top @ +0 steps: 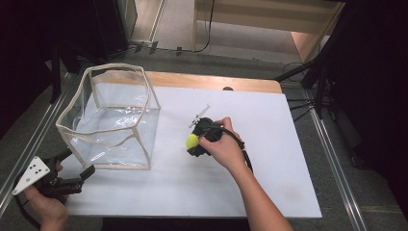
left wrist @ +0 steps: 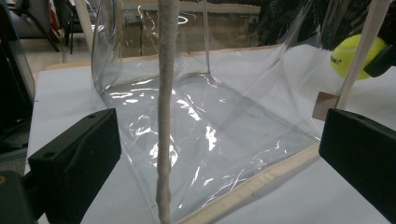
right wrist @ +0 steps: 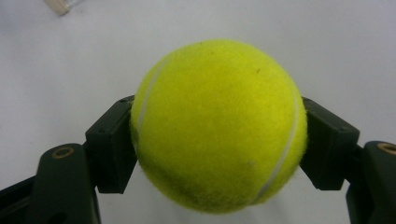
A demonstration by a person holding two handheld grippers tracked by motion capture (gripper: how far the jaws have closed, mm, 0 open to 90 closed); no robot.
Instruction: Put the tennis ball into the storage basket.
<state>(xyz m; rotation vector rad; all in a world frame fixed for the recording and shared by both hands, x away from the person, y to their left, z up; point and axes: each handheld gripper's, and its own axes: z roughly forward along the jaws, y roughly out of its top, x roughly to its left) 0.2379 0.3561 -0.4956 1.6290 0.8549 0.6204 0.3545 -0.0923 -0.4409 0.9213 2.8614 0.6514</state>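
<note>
The right gripper (top: 194, 143) is clamped on a yellow tennis ball (top: 192, 141); both jaws press its sides, and the ball is held just above the white counter (top: 269, 159), near its middle. To the left of the ball stands a clear plastic box (top: 113, 118) with a cream fabric rim, its top open. The left gripper (top: 79, 168) rests at the near left corner of the counter, jaws spread apart with nothing pressed between them, pointed at the box's near corner edge (left wrist: 166, 116).
</note>
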